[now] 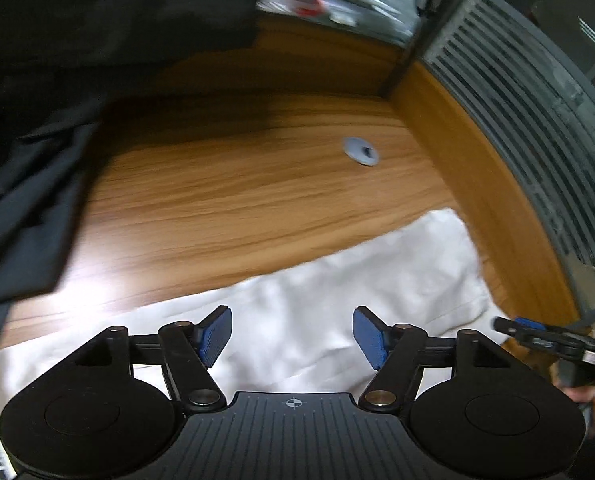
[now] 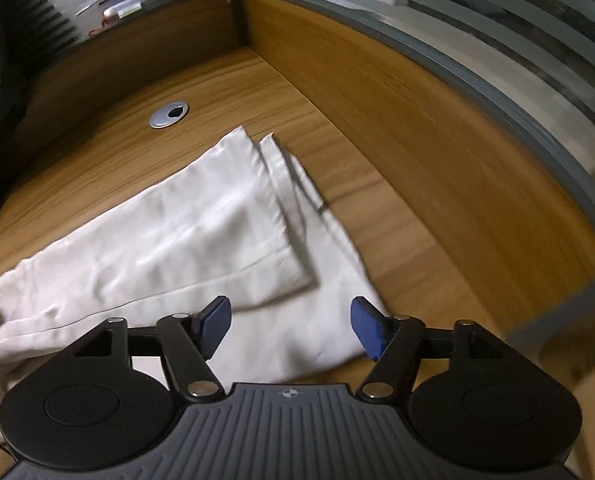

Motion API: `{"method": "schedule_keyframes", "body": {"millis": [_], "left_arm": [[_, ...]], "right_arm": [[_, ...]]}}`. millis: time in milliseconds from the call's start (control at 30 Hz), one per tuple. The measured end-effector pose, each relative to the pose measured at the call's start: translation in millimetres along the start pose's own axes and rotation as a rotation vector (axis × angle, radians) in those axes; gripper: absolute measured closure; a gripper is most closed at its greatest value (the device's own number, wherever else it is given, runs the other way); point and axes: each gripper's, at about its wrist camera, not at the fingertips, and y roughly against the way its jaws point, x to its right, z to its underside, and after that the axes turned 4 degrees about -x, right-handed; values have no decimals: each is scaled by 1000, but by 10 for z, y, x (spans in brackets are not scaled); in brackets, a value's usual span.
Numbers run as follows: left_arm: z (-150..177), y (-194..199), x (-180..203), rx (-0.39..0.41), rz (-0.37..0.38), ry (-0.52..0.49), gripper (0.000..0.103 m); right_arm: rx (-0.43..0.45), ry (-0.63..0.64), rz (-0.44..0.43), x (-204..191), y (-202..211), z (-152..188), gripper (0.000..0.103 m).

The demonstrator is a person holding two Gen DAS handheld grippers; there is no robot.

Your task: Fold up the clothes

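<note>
A white garment point(image 2: 185, 236) lies flat on the wooden desk point(image 2: 377, 200), folded over so that two layered edges show near the desk's corner. The same white garment point(image 1: 329, 292) fills the lower middle of the left wrist view. My left gripper point(image 1: 292, 334) hovers above it, open, with nothing between its blue pads. My right gripper point(image 2: 290, 328) is open too, above the garment's near edge, and holds nothing. The right gripper point(image 1: 537, 334) also shows at the right edge of the left wrist view, held by a hand.
A dark garment point(image 1: 37, 120) is heaped at the left of the desk. A grey cable grommet point(image 2: 168, 114) sits in the desktop behind the white garment. Wooden partition walls topped with striped frosted glass point(image 2: 497, 52) close off the desk's corner.
</note>
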Motion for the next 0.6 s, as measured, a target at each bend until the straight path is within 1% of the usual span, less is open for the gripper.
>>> {"method": "schedule_keyframes", "body": {"millis": [167,233,300,433,467,500,533,567,600], "left_arm": [[-175,-360,516,-30,-1,-9,27],[-229,-470,674,-39,1,10,25],[-281,-583,825,-52,0,34,25],[-378,-766,1072,-110,-12,58,25],[-406,-806,1143,-120,-20,47,25],[-434,-845,1213,-129,-26,37,25],[-463,-881,1275,-136,-22,28,25],[-491,-916,1337,-142,-18,19,25],[-520,-952,1399,-148,-14,11,25]], "right_arm": [[-30,41,-53,183,-303,-199,25],[-36,44,-81,244,-394,-248,25],[-41,39,-115,286,-472,-282,22],[-42,63,-150,286,-559,-309,21],[-39,68,-150,284,-569,-314,23],[-34,74,-149,282,-577,-316,29],[-31,83,-145,279,-579,-317,31],[-30,94,-143,274,-578,-318,39],[-30,99,-148,274,-574,-316,49]]}}
